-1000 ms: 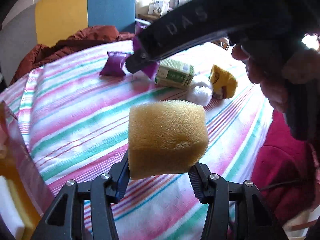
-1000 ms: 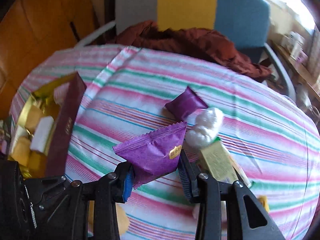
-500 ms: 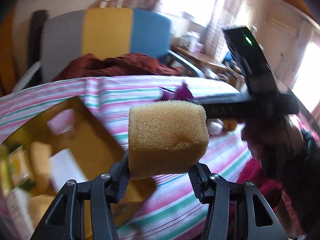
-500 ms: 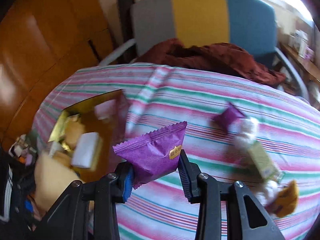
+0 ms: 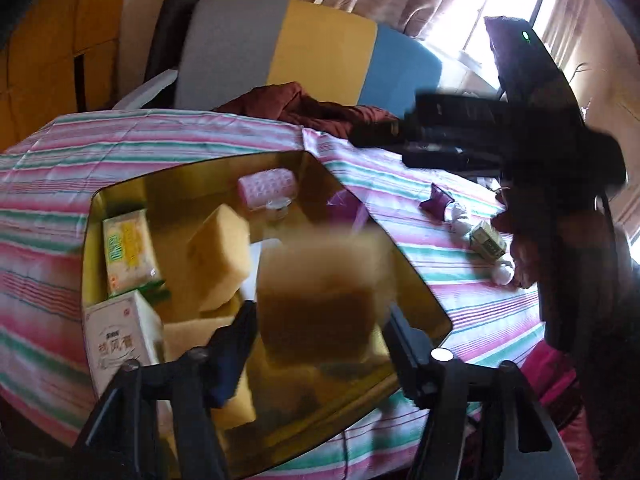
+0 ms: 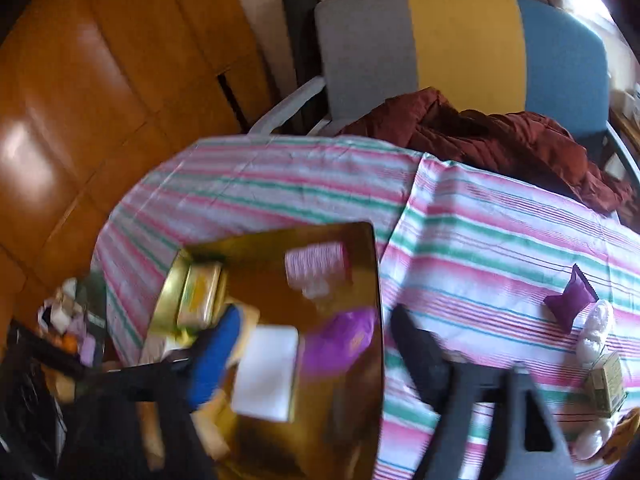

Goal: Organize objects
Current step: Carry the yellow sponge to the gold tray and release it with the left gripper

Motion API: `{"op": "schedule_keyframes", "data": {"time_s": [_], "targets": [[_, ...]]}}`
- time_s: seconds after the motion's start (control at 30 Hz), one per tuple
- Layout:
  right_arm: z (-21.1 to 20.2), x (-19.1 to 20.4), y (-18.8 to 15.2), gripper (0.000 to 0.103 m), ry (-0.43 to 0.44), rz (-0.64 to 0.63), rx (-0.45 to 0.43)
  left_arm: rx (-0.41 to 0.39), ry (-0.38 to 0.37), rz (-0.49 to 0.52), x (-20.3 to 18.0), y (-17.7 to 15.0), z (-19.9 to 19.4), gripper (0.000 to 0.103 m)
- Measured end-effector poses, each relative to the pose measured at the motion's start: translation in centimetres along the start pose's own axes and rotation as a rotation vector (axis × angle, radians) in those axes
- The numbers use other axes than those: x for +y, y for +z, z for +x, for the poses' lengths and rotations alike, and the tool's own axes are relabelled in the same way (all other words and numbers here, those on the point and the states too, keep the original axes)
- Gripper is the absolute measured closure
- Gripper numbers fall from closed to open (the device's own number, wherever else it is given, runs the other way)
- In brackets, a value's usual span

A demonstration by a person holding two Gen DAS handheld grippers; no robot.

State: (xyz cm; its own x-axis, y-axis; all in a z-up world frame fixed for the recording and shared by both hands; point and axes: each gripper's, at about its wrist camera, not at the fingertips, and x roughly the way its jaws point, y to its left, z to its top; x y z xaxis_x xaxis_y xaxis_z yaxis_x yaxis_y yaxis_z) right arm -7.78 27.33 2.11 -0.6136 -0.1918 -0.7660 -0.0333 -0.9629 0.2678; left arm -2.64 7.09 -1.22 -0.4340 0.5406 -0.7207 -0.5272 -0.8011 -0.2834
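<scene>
Change since half a second ago: both hand-held grippers have swung over the gold box and spread their jaws; sponge and packet, clamped before, are loose now.
Sponge (image 5: pixel 320 304): blurred, dropping between the parted jaws of the left hand-held gripper (image 5: pixel 320 344) above the box's near half.
Purple packet (image 6: pixel 340 340): blurred, free of the right hand-held gripper (image 6: pixel 316 344), whose jaws stand wide; it falls at the box's 3 o'clock edge.
Gold box (image 5: pixel 420 280): on the striped counter (image 5: pixel 460 264), already holding another sponge (image 5: pixel 220 256), a yellow-green packet (image 5: pixel 128 256), a white carton (image 5: pixel 120 340), a pink item (image 5: pixel 268 188).
Step in hand: release into the box, I'd judge.
Left out: small purple packet (image 6: pixel 568 300), green carton (image 6: pixel 604 384), white wads at 3 o'clock.
Next move: lift clear, swing back right, line up open jaws on one.
</scene>
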Motion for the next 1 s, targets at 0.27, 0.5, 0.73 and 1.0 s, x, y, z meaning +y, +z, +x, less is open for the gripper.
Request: {"op": "schedule_keyframes", "data": {"time_s": [0.27,0.5,0.73,1.0], "targets": [[0.8,-0.2,-2.9,0.021,-0.028,0.028,0.065,-0.012,0.030,-0.061,2.3,-0.5,-0.9,0.030],[0.6,0.4,-6.3,0.021,-0.094,0.012,0.067,-0.051,0.105,-0.058,2.1,-0.3,-2.1,0.026],[-0.3,1.5,-7.9,0.020,-0.135,-0.018,0.029,-0.100,0.215,-0.046,1.9,-0.1,-3.0,0.020],[-0.8,2.6,-9.0,0.020,-0.177,-0.064,0.006,-0.095,0.249,-0.051,2.0,-0.1,-2.8,0.020]]}}
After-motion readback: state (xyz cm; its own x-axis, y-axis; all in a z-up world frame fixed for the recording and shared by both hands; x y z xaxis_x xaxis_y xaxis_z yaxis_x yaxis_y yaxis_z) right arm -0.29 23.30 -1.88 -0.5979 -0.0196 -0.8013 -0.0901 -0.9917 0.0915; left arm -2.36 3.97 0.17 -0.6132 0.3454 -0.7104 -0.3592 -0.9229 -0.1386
